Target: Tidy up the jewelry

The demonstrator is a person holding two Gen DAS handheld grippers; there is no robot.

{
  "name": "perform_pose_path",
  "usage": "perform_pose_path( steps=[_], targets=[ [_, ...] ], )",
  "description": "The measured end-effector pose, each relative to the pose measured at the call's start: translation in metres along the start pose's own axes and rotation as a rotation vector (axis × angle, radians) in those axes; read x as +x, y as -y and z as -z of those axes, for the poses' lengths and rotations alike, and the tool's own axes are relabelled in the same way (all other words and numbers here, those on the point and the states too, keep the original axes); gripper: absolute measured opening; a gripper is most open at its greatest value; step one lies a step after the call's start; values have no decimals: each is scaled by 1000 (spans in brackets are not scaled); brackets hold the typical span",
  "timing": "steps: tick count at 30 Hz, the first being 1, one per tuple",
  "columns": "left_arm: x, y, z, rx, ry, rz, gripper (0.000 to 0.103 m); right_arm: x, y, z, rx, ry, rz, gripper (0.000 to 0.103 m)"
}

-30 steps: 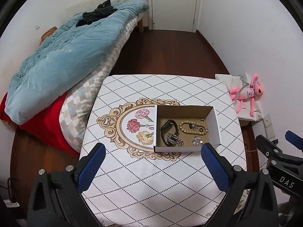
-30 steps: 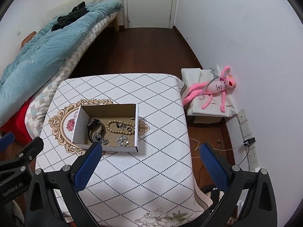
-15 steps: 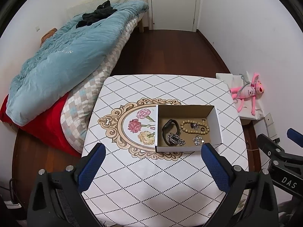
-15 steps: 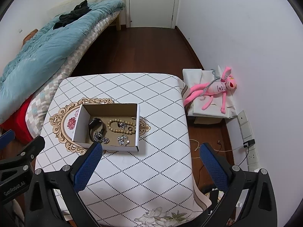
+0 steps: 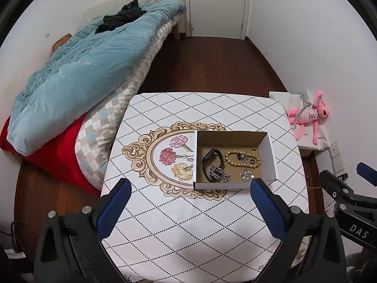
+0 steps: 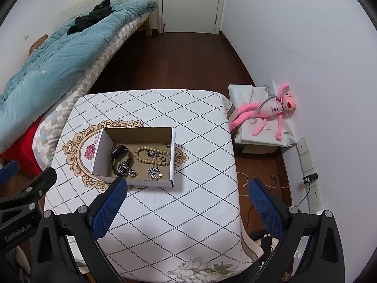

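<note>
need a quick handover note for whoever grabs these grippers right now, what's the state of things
Left tongs: open, empty, held above the near side of the table.
Right tongs: open, empty, also held above the near side.
Cardboard box sits open on the tablecloth. Inside: a black watch at the left, a chain bracelet overlapping it, a bead bracelet in the middle with small pieces in its loop, and a small silver piece near the front wall.
Done: nothing visibly sorted; no jewelry outside the box.
Left: all of the sorting.
</note>
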State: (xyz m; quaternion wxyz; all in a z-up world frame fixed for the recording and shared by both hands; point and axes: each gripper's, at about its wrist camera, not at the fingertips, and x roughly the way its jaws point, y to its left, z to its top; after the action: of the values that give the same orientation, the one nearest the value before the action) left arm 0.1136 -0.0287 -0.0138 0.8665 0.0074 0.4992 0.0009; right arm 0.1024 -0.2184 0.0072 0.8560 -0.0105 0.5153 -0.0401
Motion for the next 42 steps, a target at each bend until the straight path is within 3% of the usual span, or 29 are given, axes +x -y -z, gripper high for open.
perform_pose_path(
  steps=[42],
  targets=[
    [6, 3, -1, -6, -13, -4, 103, 5, 1, 0, -10, -8, -3, 103]
  ],
)
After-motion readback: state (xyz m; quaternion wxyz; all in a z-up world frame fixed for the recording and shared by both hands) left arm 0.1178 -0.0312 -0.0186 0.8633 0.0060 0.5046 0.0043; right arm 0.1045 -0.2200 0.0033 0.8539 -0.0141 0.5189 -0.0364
